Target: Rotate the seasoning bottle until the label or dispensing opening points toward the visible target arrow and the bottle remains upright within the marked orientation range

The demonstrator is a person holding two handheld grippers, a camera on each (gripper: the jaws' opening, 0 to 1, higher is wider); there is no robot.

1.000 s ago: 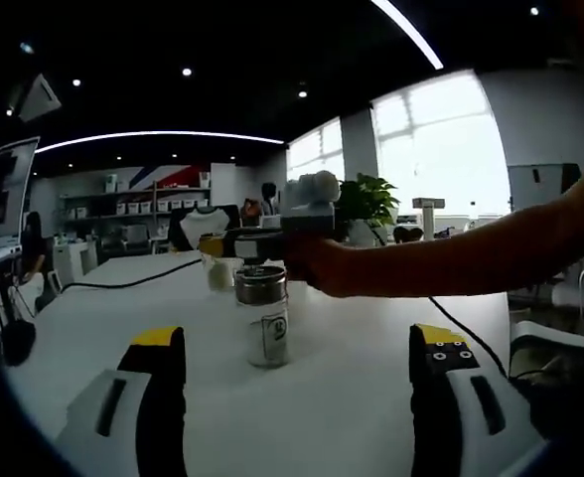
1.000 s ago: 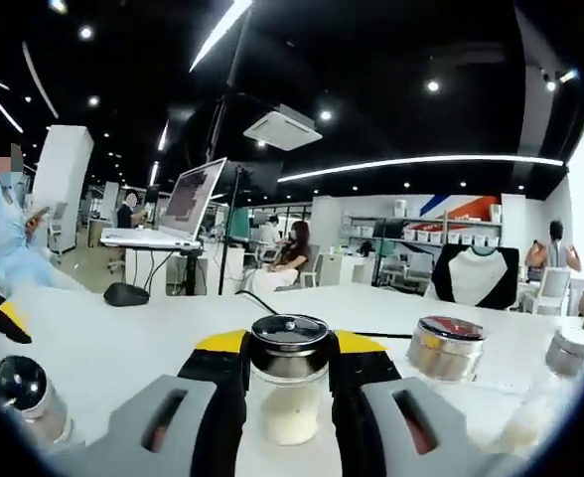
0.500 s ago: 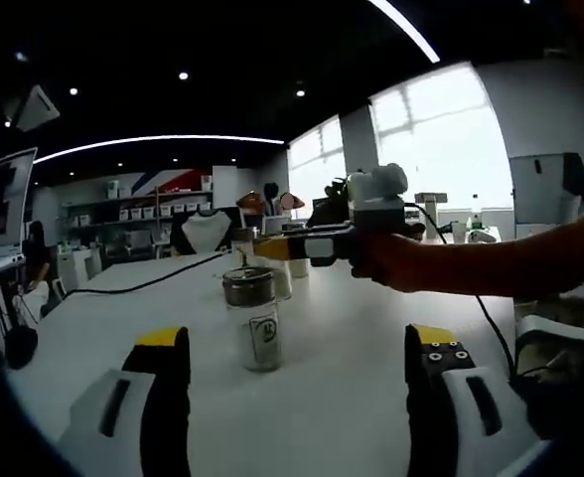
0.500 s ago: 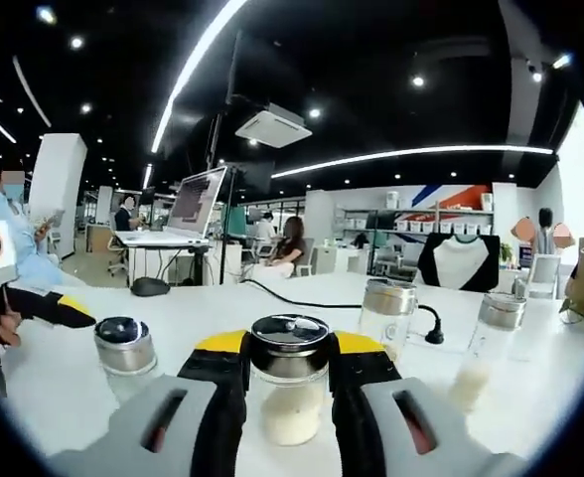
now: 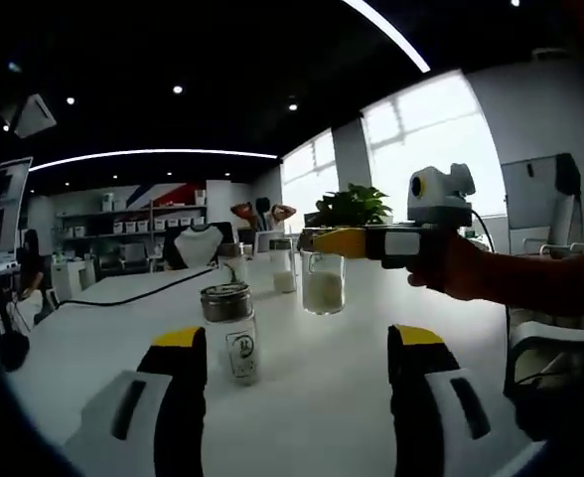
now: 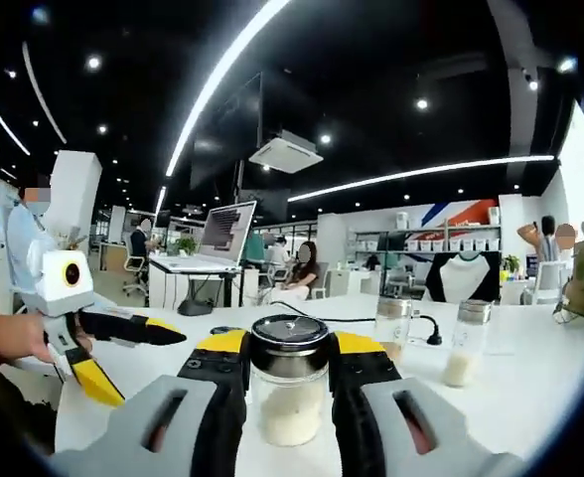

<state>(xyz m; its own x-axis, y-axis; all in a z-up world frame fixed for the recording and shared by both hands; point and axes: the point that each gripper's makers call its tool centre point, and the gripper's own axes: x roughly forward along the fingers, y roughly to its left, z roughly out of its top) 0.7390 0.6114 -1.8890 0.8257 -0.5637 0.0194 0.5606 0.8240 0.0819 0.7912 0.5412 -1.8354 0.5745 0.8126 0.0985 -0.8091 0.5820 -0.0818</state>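
While clamped upright, seasoning bottle (image 6: 289, 383) — steel-capped, half-full.

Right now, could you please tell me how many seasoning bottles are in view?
4. A held bottle in the right tongs; a labelled bottle standing near the left tongs; two far bottles behind. More may be hidden.

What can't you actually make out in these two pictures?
- Target arrow: I can find none on the table in the left gripper view.
- Held bottle, right gripper view: the right tongs cover its sides, so any label is hidden.
- Standing bottle, left gripper view: label print too small to read.
- Left tongs: bases cut off by the bottom edge.
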